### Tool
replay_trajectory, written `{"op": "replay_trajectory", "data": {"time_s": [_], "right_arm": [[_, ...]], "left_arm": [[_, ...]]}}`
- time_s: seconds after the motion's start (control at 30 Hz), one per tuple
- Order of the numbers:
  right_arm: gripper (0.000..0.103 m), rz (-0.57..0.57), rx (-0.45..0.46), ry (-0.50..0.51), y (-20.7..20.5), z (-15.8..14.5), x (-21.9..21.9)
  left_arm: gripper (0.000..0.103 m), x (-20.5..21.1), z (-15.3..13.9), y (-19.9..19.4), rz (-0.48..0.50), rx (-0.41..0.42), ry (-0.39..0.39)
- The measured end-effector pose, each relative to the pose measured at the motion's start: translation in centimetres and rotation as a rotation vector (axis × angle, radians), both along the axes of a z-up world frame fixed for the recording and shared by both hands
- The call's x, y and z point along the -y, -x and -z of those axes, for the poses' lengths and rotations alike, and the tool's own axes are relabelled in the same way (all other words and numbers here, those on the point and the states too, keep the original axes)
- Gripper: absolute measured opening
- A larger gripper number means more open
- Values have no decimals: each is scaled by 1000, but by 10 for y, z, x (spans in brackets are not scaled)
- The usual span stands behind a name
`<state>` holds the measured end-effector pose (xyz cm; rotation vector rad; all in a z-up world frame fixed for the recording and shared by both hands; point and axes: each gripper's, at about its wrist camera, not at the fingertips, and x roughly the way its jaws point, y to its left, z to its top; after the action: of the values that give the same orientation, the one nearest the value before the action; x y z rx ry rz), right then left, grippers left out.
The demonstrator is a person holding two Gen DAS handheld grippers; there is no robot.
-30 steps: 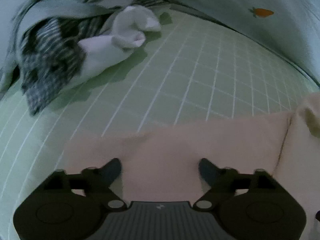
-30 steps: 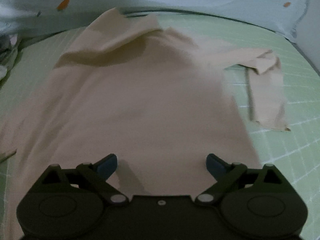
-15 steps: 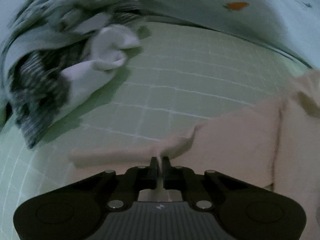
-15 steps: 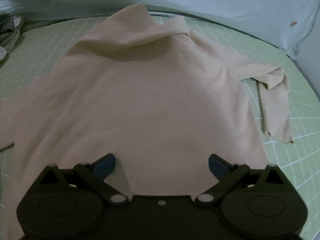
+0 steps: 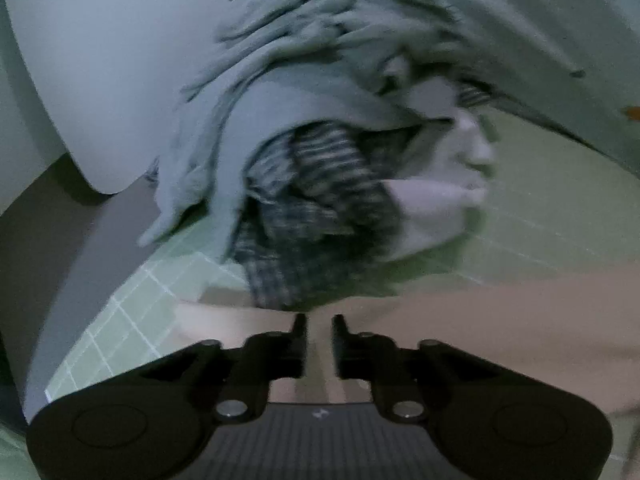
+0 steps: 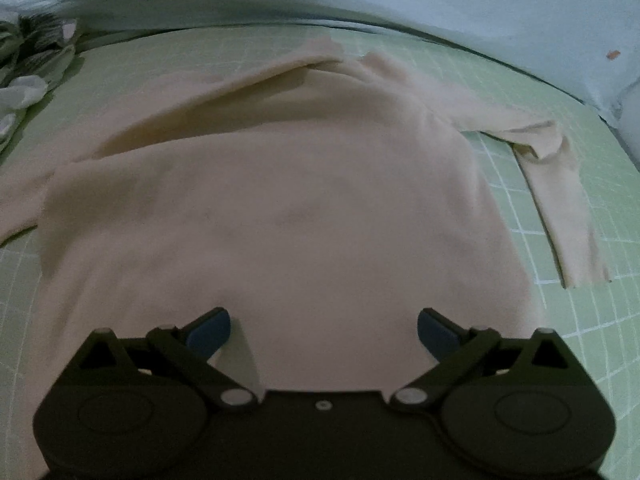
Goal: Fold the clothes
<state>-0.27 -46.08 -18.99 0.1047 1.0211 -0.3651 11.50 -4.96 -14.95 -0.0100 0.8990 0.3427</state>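
Fingers of the left gripper (image 5: 319, 322) are standing nearly together with a narrow gap, pinching a strip of the beige sweater's sleeve (image 5: 460, 312). Just beyond, a blurred heap of clothes (image 5: 320, 184) is lying on the green gridded sheet (image 5: 132, 312). The right gripper (image 6: 323, 330) is hovering with its blue-tipped fingers (image 6: 210, 330) spread wide over the near hem of the beige sweater (image 6: 288, 200), which is lying flat, its right sleeve (image 6: 560, 200) bent toward the near side.
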Motion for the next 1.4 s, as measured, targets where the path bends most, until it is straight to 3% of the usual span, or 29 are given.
{"op": "replay_trajectory", "data": {"time_s": [0.23,0.47,0.67,1.0,1.17,1.4], "right_arm": [[102,6,79,-17,11,-10,35],[102,60,141,-14,41,-25,102],[103,121,141,-45,78,-27,168],[103,186,124,-11,96,-26,254],[102,193,132,-58,79,-18,274],[101,165,96,-78,37,-1,290]], "left_arm": [[52,88,-14,40,156,1,113],[66,191,-29,111,257,-3,197],[68,266,-26,152,325,-40,133],[77,345,-13,125,413,-95,130],[81,384,-4,107,470,-135,120],[82,408,14,82,544,-217,38]]}}
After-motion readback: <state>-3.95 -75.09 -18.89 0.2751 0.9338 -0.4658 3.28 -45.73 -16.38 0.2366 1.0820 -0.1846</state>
